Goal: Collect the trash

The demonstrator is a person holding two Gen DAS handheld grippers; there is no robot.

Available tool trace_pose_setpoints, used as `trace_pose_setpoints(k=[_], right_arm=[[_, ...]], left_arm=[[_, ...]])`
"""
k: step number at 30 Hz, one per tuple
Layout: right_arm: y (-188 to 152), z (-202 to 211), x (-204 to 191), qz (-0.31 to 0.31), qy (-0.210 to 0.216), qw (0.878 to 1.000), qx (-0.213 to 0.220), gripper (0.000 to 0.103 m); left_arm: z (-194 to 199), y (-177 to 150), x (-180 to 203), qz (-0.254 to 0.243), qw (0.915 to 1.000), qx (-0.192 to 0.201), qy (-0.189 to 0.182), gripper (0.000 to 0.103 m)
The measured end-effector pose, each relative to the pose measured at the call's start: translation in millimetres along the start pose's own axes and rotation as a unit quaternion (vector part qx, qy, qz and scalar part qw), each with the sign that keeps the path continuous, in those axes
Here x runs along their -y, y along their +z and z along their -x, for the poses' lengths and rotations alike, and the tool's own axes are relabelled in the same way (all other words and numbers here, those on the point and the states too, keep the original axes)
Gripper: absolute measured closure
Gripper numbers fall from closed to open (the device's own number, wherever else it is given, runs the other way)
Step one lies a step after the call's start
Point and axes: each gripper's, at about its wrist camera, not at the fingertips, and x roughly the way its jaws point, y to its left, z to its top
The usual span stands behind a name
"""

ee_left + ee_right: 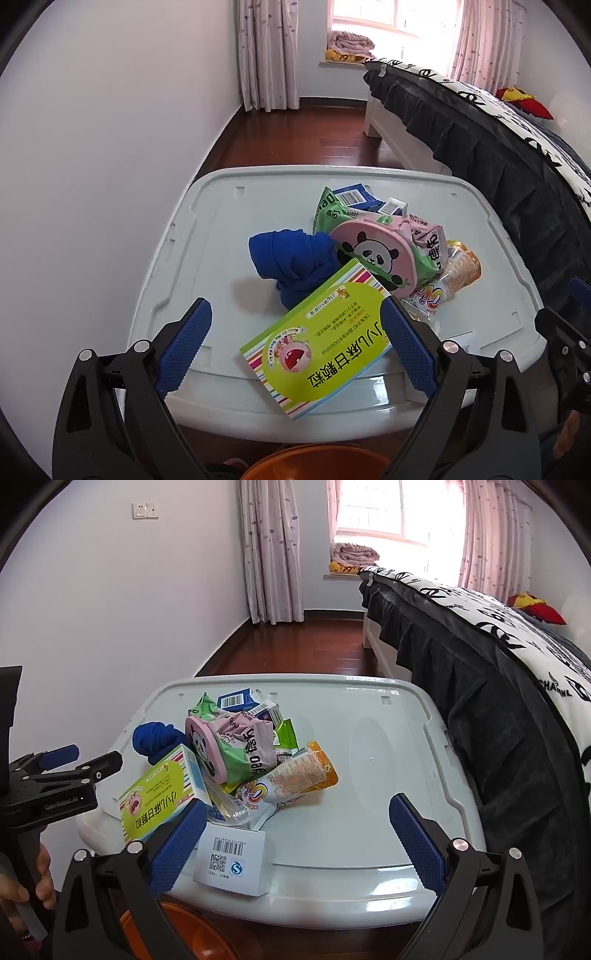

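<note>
A pile of trash lies on a white plastic lid (207, 229) (369, 738). It holds a green-and-yellow medicine box (325, 347) (159, 797), a blue cloth (291, 258) (155, 738), a pink panda case (373, 254) (203, 749), an orange snack wrapper (458, 269) (303, 771), blue barcoded cartons (354, 197) (236, 699) and a white barcoded box (232, 860). My left gripper (295, 306) stands open above the medicine box, its pads apart from it. My right gripper (298, 805) is open over the lid's bare near part, the white box by its left finger.
An orange bin (314, 461) (192, 934) sits below the lid's near edge. A bed with a dark skirt (498, 158) (498, 709) runs along the right. The white wall (110, 147) is on the left, with wooden floor (314, 646) beyond. A hand (22, 878) holds the left gripper's handle.
</note>
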Motion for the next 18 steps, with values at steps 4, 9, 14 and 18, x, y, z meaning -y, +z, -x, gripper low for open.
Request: trace_pose_setpoints(k=[4, 9, 14, 18], right_arm=[[-0.7, 0.5, 1.1, -0.001, -0.002, 1.0, 0.001, 0.005], [-3.6, -2.6, -2.8, 0.003, -0.002, 1.0, -0.005, 0.005], [-2.9, -0.4, -2.5, 0.005, -0.003, 1.0, -0.004, 0.005], [-1.8, -1.5, -0.6, 0.005, -0.002, 1.0, -0.006, 0.005]], left_arm=[[-0.5, -2.9, 0.1, -0.003, 1.0, 0.0, 0.001, 0.013], [-2.1, -1.5, 0.3, -0.006, 1.0, -0.005, 0.004, 0.013], [-3.6, -1.1, 1.6, -0.007, 0.9999, -0.007, 0.003, 0.013], [-3.4, -1.0, 1.7, -0.007, 0.9999, -0.006, 0.003, 0.013]])
